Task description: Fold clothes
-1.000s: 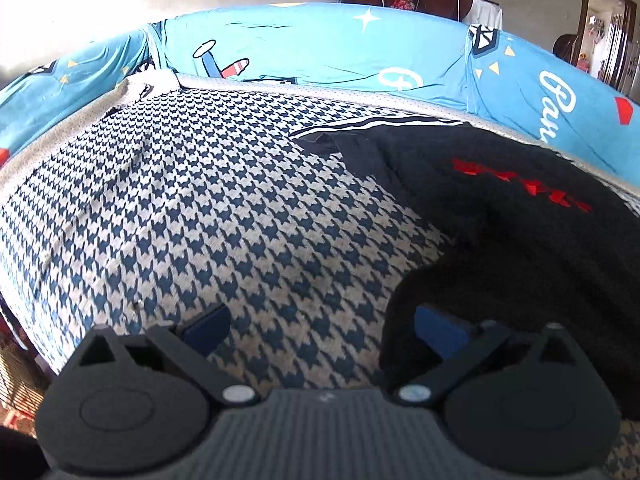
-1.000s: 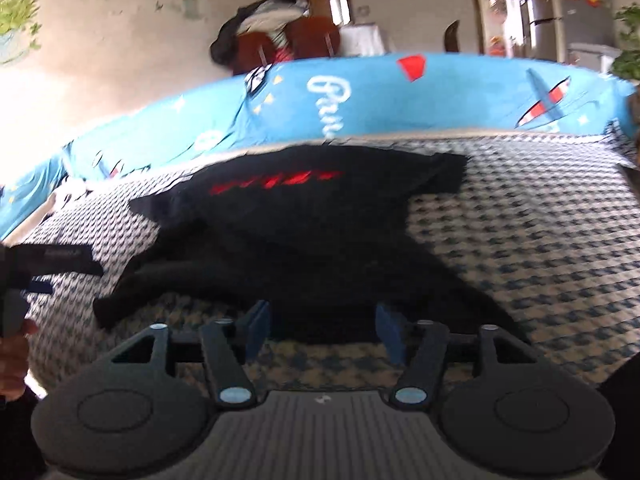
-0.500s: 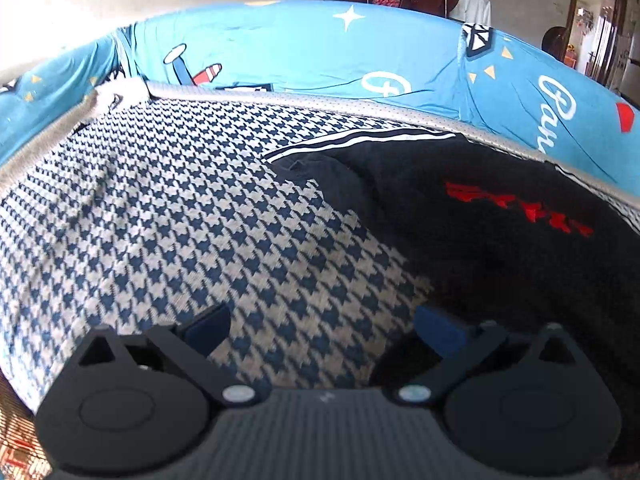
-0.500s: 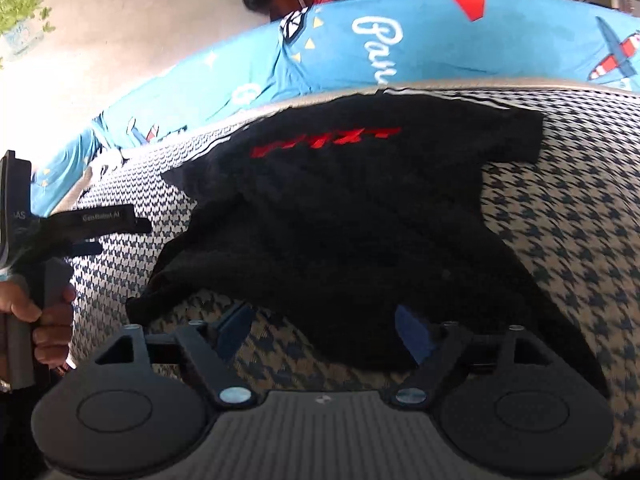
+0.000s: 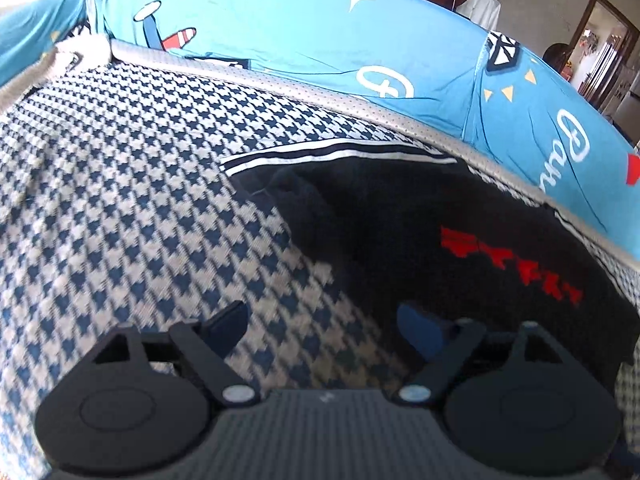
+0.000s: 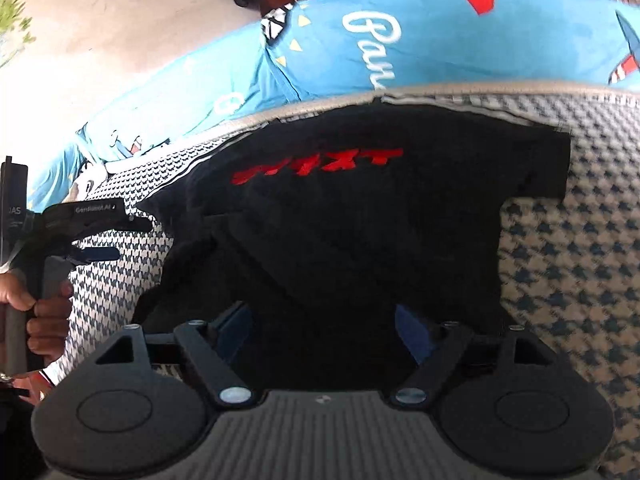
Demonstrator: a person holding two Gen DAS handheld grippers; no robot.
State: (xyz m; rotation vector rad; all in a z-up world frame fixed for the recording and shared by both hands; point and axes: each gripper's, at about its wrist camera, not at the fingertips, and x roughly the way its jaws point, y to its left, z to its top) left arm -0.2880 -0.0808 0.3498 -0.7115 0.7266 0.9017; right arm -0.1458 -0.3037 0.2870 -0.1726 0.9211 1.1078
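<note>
Black tee point(image 6: 360, 220) w/ red print, rumpled on houndstooth cover point(image 5: 120, 200); both grippers' fingers apart, holding nothing.

Black T-shirt point(image 6: 360, 232) with red lettering point(image 6: 316, 166), navy-and-cream houndstooth cover point(image 5: 132, 208), sky-blue cartoon-print sheet point(image 5: 280, 32)

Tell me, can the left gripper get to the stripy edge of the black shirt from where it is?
Probably yes. The left gripper has open jaws that have just been closing a little, with nothing between them. Only bare houndstooth cover lies between it and the striped edge of the black shirt.
</note>
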